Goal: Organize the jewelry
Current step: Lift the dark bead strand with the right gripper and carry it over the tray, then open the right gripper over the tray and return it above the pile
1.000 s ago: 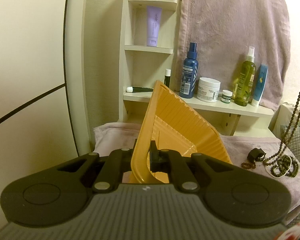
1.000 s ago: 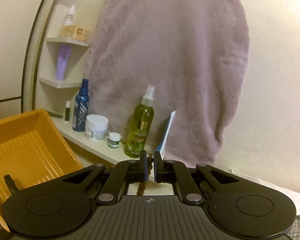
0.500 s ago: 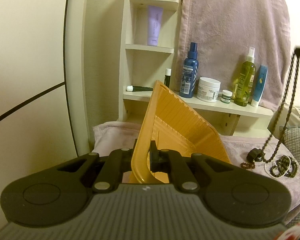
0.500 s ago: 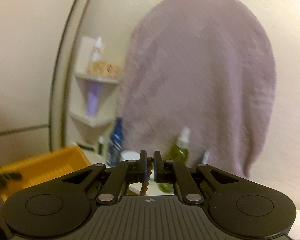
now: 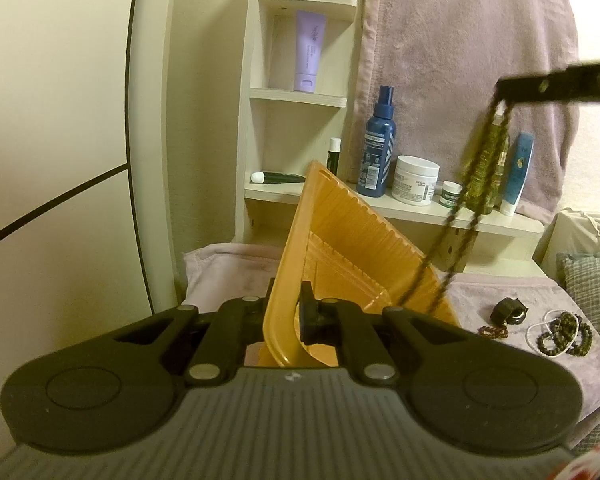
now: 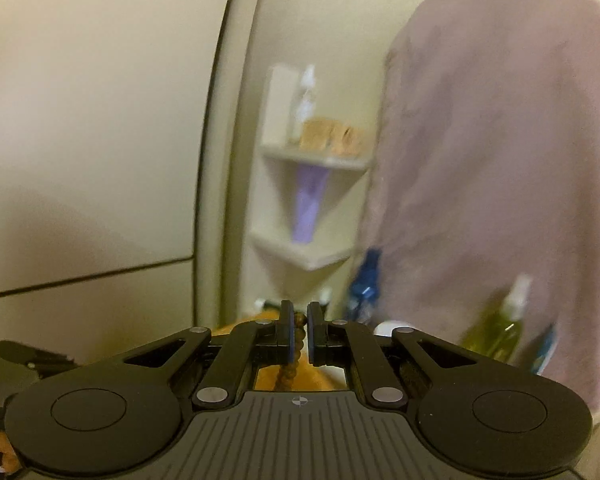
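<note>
Bead necklace hangs pinched in right gripper fingers above orange tray, prob. for lowering in, w/ left gripper fingers clamped on tray's near rim to tilt it; other jewelry right of tray.

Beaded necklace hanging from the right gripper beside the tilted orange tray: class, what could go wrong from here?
1. The beaded necklace dangles long and looks blurred, so it may swing past the orange tray.
2. The left gripper pinches only the tray's rim, so the tilted tray could slip.
3. The strand might snag the rim.
</note>
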Demonstrator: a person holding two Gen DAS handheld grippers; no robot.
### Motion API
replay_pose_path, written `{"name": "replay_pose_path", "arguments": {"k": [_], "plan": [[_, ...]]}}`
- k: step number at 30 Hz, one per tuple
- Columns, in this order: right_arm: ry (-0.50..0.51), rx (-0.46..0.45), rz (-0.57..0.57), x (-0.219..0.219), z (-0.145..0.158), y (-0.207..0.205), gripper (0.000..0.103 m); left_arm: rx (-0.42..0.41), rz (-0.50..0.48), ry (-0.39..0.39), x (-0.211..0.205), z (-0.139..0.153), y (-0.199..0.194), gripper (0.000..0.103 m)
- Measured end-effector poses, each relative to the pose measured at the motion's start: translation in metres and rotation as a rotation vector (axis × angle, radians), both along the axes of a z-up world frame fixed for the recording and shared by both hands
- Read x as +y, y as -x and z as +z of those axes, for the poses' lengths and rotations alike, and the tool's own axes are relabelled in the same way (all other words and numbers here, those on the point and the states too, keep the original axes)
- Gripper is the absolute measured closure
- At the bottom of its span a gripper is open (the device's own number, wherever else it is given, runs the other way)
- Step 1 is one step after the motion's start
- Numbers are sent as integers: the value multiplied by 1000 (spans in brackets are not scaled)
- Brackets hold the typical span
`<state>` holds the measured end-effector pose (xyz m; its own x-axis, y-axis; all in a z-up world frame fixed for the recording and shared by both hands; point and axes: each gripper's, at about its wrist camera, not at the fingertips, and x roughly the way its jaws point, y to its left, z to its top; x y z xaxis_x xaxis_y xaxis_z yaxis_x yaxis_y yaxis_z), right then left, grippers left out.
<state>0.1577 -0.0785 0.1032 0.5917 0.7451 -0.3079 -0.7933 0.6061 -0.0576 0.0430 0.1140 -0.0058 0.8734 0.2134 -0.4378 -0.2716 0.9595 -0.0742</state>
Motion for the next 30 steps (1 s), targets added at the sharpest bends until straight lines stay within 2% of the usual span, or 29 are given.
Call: {"name": "replay_pose_path", "arguments": {"k": [6,16,24,25,26,27,28,30], "plan": [[30,116,43,16,-30,-14,97,0,3,7,1,-1,1,96],[150,309,65,30,-84,-36,97,2,7,13,3,-1,0,96],[140,396,60,16,-98,-36,95,3,7,13,3,-1,0,96],[132,397,49,13,-98,-35,86,2,7,12,3,-1,0,96],[123,395,34,8,-96,-35,66,3,8,12,4,-1,0,96],[109,390,18,2,-95,-34,57,2,8,14,4,-1,0,96],[88,380,-4,-6,-93,-32,51,3,8,13,4,-1,0,96],[62,363,-43,-22,-91,-29,51,3,8,13,4,-1,0,96]]}}
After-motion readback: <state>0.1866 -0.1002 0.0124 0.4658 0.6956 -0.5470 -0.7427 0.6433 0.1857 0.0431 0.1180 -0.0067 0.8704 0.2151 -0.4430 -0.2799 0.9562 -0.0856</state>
